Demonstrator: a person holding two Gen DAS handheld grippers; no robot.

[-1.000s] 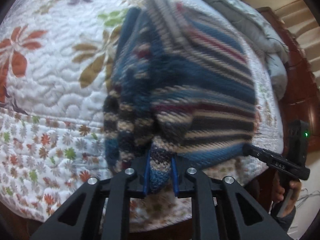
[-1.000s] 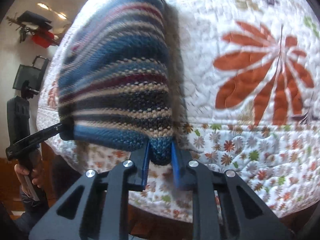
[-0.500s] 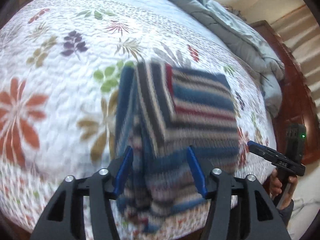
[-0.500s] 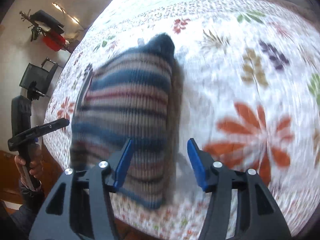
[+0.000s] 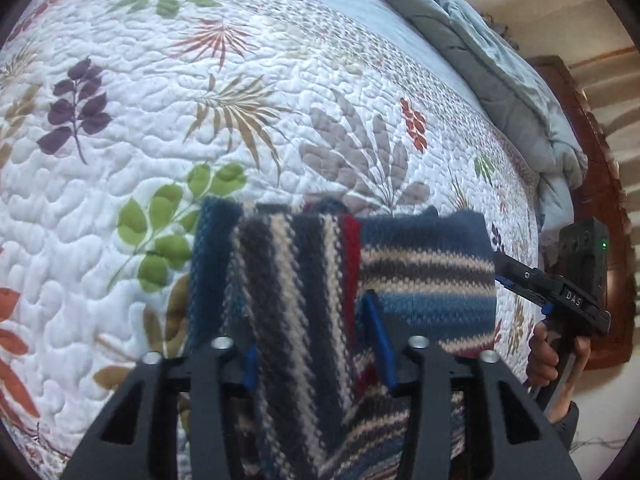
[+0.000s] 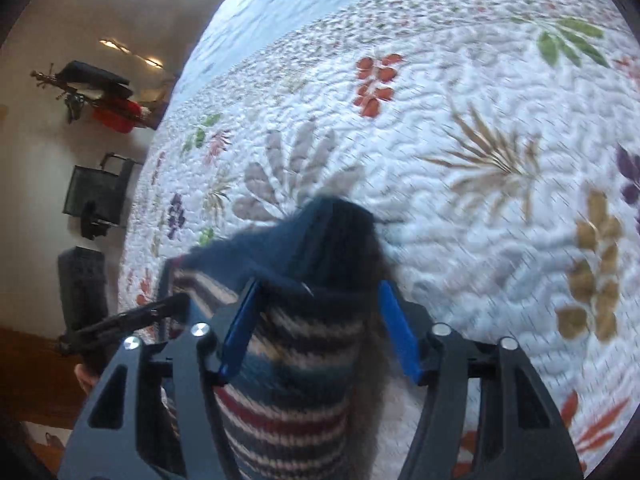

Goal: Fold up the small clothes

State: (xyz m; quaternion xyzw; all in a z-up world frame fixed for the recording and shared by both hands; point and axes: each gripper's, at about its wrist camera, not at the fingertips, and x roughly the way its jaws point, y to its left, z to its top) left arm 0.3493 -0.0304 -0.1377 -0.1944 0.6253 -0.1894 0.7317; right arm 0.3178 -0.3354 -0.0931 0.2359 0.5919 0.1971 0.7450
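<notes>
On the quilted floral bedspread (image 5: 280, 92) we find the striped knit garment (image 5: 320, 280) lying folded, near the bed's front edge, with a grey leaf print just beyond its far edge. Bands of navy, cream, grey and dark red run across it; one layer shows its stripes running lengthwise, the adjoining layer crosswise.

Above the garment we hold the left gripper (image 5: 312, 344), its blue-padded fingers spread wide and clasping nothing. Beside the garment's right edge we see the right gripper (image 5: 520, 280), a hand (image 5: 544, 356) wrapped on its handle.

From the right wrist view, the right gripper (image 6: 320, 328) hangs over the garment (image 6: 296, 360), fingers parted and empty; whether the pads touch the knit, we cannot tell. Beyond the bedspread lies a rumpled grey-blue comforter (image 5: 500, 64), against a dark wooden headboard (image 5: 600, 200).
</notes>
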